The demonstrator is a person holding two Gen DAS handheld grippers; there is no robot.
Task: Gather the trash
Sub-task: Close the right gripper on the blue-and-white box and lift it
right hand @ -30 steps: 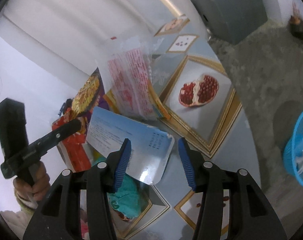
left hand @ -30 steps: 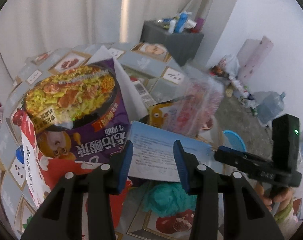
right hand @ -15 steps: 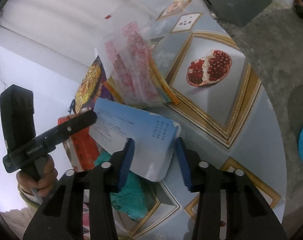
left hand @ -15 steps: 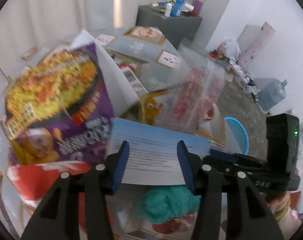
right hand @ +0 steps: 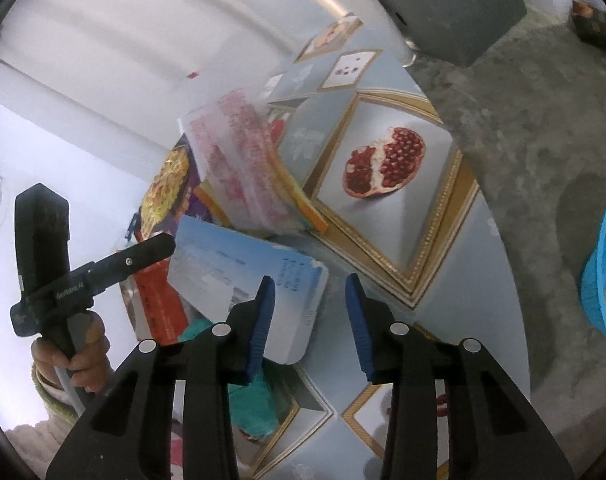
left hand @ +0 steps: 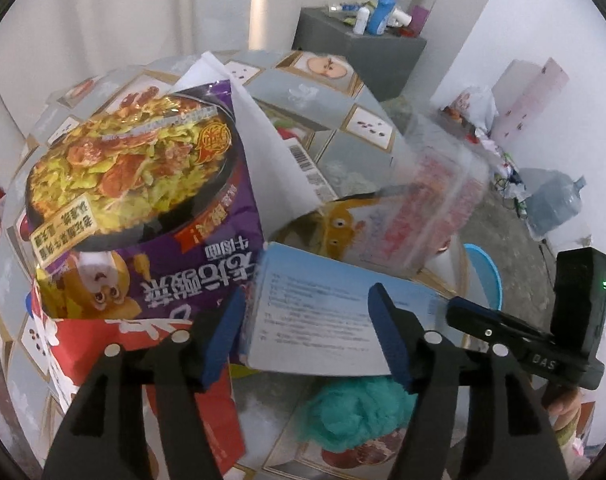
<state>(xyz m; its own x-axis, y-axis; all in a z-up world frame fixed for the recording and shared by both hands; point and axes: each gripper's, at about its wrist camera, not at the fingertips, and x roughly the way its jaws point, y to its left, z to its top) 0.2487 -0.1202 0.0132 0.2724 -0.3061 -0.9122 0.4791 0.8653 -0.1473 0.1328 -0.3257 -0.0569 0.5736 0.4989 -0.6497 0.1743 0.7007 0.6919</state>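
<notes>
Left wrist view looks down on a table [left hand: 335, 160] covered with a cloth printed with framed fruit pictures, where a heap of trash lies. The left gripper [left hand: 309, 330] hangs over the pile with its blue-padded jaws opening; a pale blue printed card [left hand: 323, 316] shows between the pads, which stand clear of its edges and press on nothing. Left of the card lies a purple noodle packet [left hand: 143, 208] with a picture of a bowl of food, resting on a red wrapper [left hand: 115, 344]. A white sheet with a barcode [left hand: 279, 152] sticks out from under the packet, and a clear plastic bag with red print [left hand: 435, 204] lies to the right, over a yellow cartoon wrapper [left hand: 339, 224]. A teal fluffy wad [left hand: 355, 412] sits just below the card, near the table's edge. The right gripper [left hand: 455, 312] comes in from the right side, its tip at the card's right corner. Right wrist view shows the right gripper [right hand: 309, 312] with its jaws parted and nothing pressed between them; the card's rounded corner [right hand: 303, 320] lies just beside the left pad, mostly left of the gap. A hand [right hand: 79, 356] grips the left tool's handle at the lower left. A blue basket [right hand: 603, 280] stands on the grey floor, well apart from the table.
</notes>
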